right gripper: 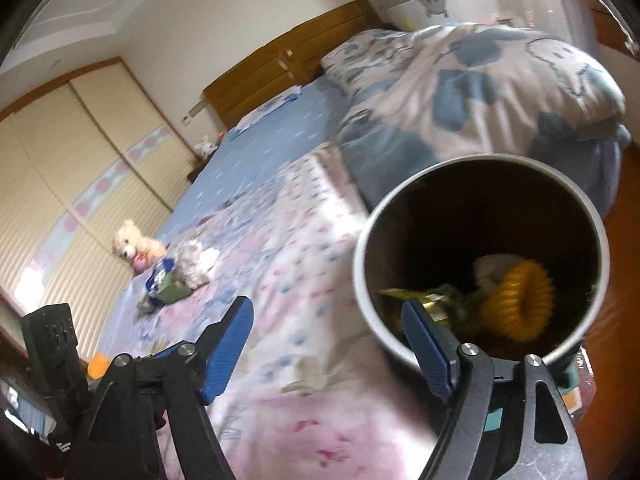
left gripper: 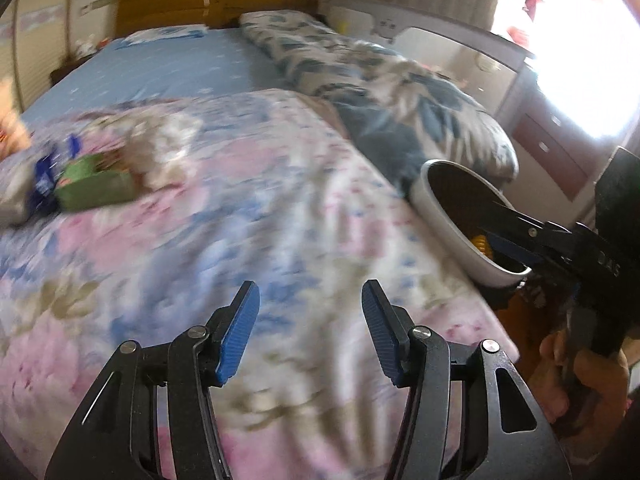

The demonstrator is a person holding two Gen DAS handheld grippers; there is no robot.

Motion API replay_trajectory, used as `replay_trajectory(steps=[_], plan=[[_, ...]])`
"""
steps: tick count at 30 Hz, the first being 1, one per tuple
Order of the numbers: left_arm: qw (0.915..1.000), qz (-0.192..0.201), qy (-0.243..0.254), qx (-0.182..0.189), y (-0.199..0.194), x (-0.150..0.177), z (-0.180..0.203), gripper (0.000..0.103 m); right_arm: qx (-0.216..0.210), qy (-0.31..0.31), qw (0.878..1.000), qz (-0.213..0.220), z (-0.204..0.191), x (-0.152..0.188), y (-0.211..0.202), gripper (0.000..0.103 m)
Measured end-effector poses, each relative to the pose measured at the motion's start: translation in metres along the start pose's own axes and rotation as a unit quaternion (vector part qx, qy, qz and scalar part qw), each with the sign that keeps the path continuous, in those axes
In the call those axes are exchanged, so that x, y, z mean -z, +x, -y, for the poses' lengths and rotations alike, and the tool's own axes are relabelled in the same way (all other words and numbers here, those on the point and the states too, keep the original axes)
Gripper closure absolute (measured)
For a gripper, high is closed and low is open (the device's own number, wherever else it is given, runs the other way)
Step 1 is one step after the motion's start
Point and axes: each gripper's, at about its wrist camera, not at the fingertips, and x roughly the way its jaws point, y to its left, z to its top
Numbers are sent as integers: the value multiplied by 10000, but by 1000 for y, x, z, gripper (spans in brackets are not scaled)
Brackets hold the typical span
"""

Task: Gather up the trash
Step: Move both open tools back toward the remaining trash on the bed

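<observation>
Trash pile [left gripper: 80, 184] lies near the bed's [left gripper: 168, 68] left edge. Left tool [left gripper: 311, 330] hangs half open, empty. At the right edge, right tool [right gripper: 328, 344] gapes wide, empty, at the bin [right gripper: 362, 280] rim.

Only partly legible marking, maybe "DAS", on right hand-held gripper [left gripper: 508, 236] body; wrappers too blurred.

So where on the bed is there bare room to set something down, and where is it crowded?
Free: the pink floral cover between the trash pile and the bin, and the blue sheet up to the headboard. Crowded: the far corner with wrappers and the teddy bear, and the side under the folded duvet.
</observation>
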Motion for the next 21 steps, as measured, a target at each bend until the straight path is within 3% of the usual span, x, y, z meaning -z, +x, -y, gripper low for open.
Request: replay_trajectory(steps=[11, 21], plan=[[9971, 119, -606, -448, -22, 13, -66, 49, -350, -279, 9983, -378, -56, 20, 40, 22], [9931, 173, -903, -725, -30, 16, -101, 49, -573, -481, 9953, -614, -94, 26, 69, 22]])
